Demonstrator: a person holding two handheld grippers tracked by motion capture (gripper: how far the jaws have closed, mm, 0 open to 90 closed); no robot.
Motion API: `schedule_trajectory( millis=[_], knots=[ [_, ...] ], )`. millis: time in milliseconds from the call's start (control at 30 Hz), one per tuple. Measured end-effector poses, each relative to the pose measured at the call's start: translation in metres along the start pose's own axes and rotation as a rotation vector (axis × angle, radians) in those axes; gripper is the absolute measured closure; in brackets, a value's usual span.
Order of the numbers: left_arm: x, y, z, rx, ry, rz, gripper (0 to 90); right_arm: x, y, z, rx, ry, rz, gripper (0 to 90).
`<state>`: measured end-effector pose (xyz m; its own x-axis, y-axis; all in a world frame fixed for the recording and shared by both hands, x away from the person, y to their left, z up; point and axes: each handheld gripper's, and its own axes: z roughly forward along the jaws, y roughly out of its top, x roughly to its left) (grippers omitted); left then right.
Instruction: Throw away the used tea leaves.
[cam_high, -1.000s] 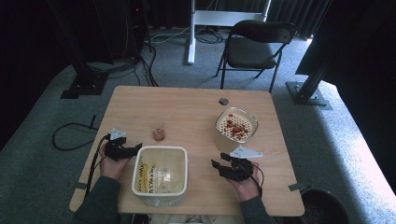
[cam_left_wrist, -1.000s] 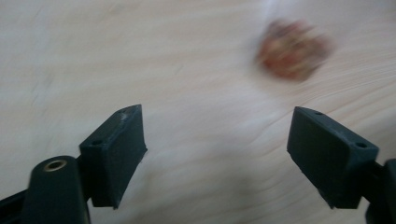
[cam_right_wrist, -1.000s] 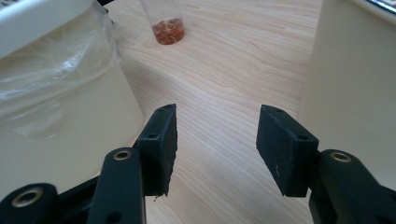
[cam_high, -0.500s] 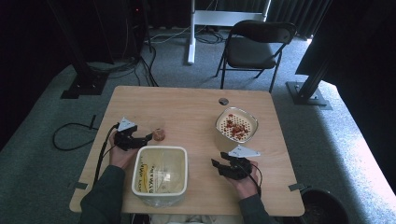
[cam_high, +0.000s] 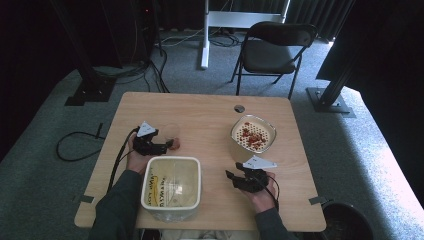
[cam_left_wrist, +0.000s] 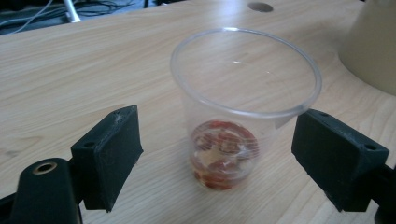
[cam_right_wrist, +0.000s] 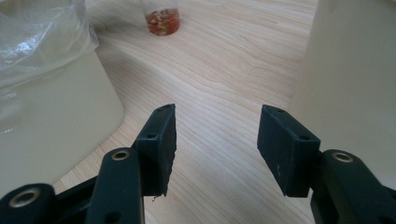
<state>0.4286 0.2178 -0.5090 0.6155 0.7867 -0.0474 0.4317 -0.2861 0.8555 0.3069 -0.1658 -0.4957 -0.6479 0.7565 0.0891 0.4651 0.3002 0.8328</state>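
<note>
Clear cup (cam_left_wrist: 246, 98) between wide-open left tool (cam_left_wrist: 229, 156), untouched

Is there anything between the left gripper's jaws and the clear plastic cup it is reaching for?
Nothing visible. The left gripper is open, its jaws on either side of the clear plastic cup, apart from its wall, with bare table around.

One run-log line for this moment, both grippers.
left gripper: just opened, straddling clear plastic cup, no contact | right gripper: open, empty | cup: upright, red bits inside
</note>
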Motion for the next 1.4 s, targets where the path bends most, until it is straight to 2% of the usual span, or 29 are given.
schedule_trajectory(
  millis=[133, 267, 333, 400, 467, 633, 800, 900, 1067, 1267, 1400],
  knots=[
    [-0.003, 0.002, 0.010, 0.004, -0.027, 0.017, 17.2, 0.001, 0.000, 0.003, 0.001, 0.002, -0.004, 46.4],
    [-0.005, 0.001, 0.015, 0.002, -0.033, 0.024, 29.5, 0.001, 0.001, 0.010, -0.001, 0.005, -0.006, 46.4],
    [-0.007, 0.002, 0.016, -0.006, -0.030, 0.019, 32.2, 0.002, 0.003, 0.018, -0.004, 0.012, -0.013, 46.4],
    [-0.010, 0.002, 0.017, -0.005, -0.047, 0.026, 33.0, 0.003, 0.004, 0.023, -0.004, 0.016, -0.015, 46.4],
    [-0.014, 0.002, 0.017, -0.004, -0.067, 0.037, 33.4, 0.003, 0.004, 0.027, -0.001, 0.018, -0.018, 46.4],
    [-0.023, 0.002, 0.019, 0.001, -0.159, 0.065, 33.8, 0.004, 0.003, 0.038, 0.012, 0.020, -0.022, 46.5],
    [-0.035, 0.004, 0.022, 0.014, -0.209, 0.109, 33.7, 0.003, 0.000, 0.045, 0.026, 0.017, -0.022, 46.4],
    [-0.039, 0.005, 0.022, 0.020, -0.194, 0.133, 31.2, 0.003, -0.001, 0.051, 0.026, 0.022, -0.015, 46.1],
    [-0.032, 0.004, 0.021, 0.042, -0.191, 0.101, 24.2, 0.004, 0.003, 0.064, 0.033, 0.030, -0.011, 41.8],
    [-0.033, 0.003, 0.013, 0.059, -0.176, 0.128, 22.9, 0.010, 0.013, 0.083, 0.036, 0.061, -0.029, 32.7],
    [-0.028, -0.003, 0.005, 0.046, -0.160, 0.108, 22.2, 0.015, 0.019, 0.094, 0.038, 0.072, -0.054, 29.2]
  ],
)
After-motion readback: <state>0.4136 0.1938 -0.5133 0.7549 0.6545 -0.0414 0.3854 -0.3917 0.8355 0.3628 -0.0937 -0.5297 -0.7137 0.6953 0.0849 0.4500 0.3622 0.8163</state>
